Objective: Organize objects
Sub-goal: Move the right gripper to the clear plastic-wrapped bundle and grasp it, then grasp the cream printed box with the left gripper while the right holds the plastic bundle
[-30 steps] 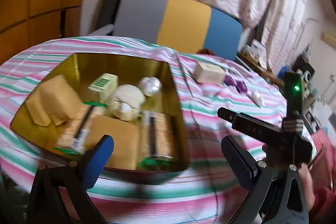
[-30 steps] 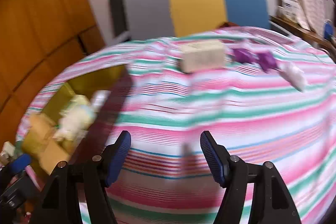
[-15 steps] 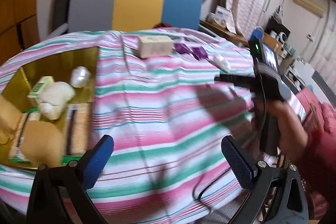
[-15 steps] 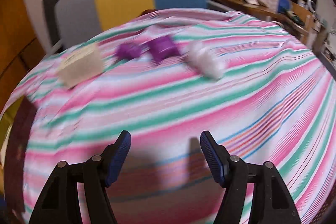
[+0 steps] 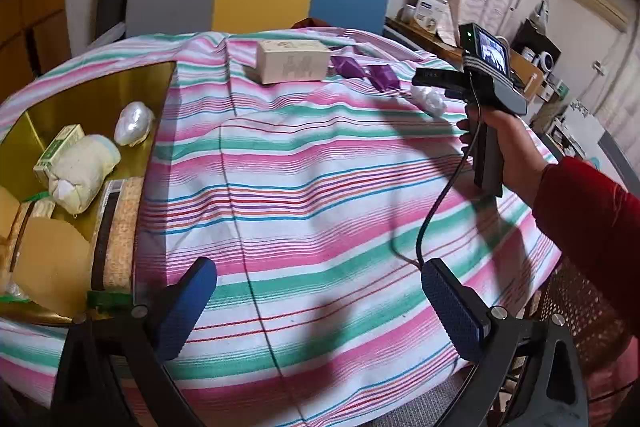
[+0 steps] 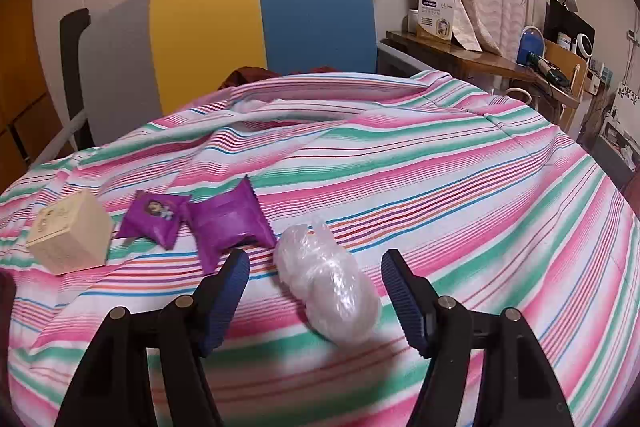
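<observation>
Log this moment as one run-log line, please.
stage: approach | right gripper: open, astride clear plastic bundle, not gripping | left gripper: open, holding nothing | gold tray: partly filled

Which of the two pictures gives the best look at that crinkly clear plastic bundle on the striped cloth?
The right wrist view: the clear plastic bundle lies close and unobstructed between the open fingers of the right hand-held gripper. In the left wrist view it is small, distant, partly behind that gripper.

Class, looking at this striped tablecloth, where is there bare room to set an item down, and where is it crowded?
Free: the wide cloth between the gold tray and the far row. Crowded: the tray, and the row of cream box, two purple packets and clear plastic bundle.
</observation>
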Demonstrator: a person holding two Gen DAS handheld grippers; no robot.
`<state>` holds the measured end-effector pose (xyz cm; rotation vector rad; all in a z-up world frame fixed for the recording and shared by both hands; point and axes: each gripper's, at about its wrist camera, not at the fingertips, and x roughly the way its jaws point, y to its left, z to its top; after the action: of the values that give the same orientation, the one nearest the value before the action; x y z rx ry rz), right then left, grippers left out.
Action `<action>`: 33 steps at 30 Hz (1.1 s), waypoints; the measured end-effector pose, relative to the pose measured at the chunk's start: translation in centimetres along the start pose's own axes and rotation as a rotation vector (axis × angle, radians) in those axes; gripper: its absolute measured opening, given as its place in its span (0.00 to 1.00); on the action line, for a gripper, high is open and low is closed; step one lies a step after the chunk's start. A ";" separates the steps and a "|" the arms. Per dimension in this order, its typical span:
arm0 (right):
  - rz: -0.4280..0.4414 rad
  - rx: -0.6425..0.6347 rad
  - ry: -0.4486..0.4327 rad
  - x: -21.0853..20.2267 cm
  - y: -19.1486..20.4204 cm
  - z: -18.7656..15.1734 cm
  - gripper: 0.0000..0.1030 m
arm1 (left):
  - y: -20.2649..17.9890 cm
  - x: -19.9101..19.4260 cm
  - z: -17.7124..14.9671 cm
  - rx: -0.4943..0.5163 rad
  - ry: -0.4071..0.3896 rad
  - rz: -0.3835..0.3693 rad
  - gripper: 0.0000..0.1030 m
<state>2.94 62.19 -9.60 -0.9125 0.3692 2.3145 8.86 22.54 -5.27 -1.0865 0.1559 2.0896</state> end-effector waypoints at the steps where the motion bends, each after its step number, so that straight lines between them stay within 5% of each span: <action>1: -0.003 0.002 0.000 0.3 0.0 -0.1 0.68 | 0.1 0.1 0.1 -0.008 0.004 -0.001 1.00; 5: 0.064 0.008 0.028 1.1 -0.3 -0.8 0.67 | 0.2 0.4 0.6 -0.020 0.008 0.000 1.00; 11: 0.062 -0.003 0.046 1.7 -0.1 -1.1 0.40 | -1.0 0.8 1.8 0.021 -0.001 -0.002 1.00; 22: 0.134 0.034 0.055 -1.3 1.0 -2.7 0.38 | -0.2 1.6 7.7 0.007 -0.079 0.089 1.00; 28: 0.114 -0.025 0.035 -2.1 3.2 -4.2 0.38 | 1.5 5.8 14.2 0.055 -0.118 0.189 1.00; 33: 0.082 -0.051 0.020 -2.0 3.8 -4.6 0.39 | 4.6 10.3 19.3 -0.060 -0.096 0.222 1.00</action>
<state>4.06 56.31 -11.37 -0.9632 0.3635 2.4012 -10.33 33.40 -1.80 -1.0413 0.1739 2.3533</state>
